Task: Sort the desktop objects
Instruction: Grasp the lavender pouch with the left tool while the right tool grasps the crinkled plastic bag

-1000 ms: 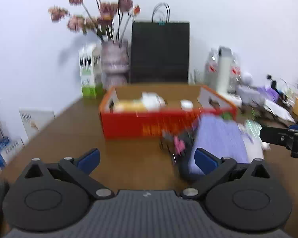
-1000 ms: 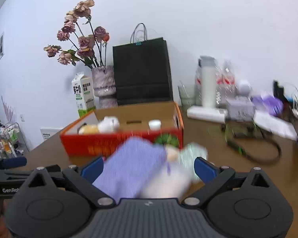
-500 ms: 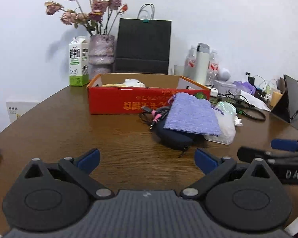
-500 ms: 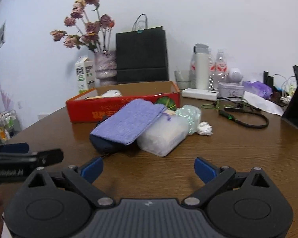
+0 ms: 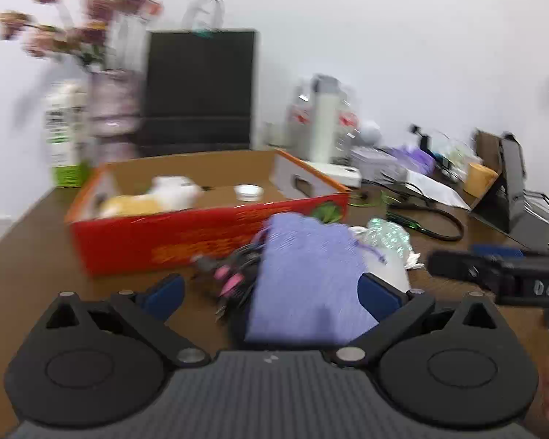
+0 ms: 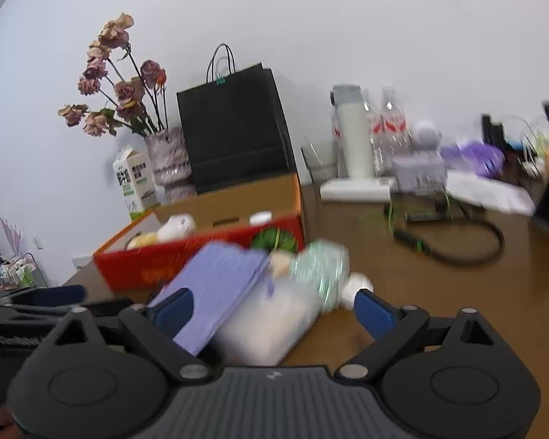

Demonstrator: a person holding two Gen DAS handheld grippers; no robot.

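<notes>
Both views motion-blurred. Left tool (image 5: 271, 294) spread wide, nothing between its blue pads, hovering low over the brown surface (image 5: 36, 256) near the pile. Right tool (image 6: 272, 307) also spread, gripping nothing, its pads either side of the pile in view but contact can't be told. Pile sits mid-surface just in front of the red box (image 5: 201, 234): purple cloth pouch (image 5: 307, 281) lies on top of a dark case (image 5: 239, 323), with black cables and pink plugs (image 5: 230, 274) touching its left side. Right of the pouch is a frosted plastic bag (image 6: 267, 323) with pale stuff inside, and a green-white crinkly packet (image 6: 322, 263) against its far end; small white crumpled wad (image 6: 358, 283) just right of that. Red box is open-topped, holds a white plush-like lump (image 5: 175, 192), something yellow (image 5: 128, 206) and a small white cap (image 5: 249, 192); green print on its right front corner. Behind the box: black paper bag (image 6: 234, 131), vase with dried pink flowers (image 6: 168, 153), milk carton (image 6: 133, 181) left of the vase. Far right: white tumbler (image 6: 351, 135), clear bottles (image 6: 391, 124), white power strip (image 6: 355, 190), black looped cable (image 6: 457, 245), purple bag (image 6: 472, 155), dark tablet stand (image 5: 512, 183). From the left view the right tool's arm shows at right edge, well apart from the pile.
</notes>
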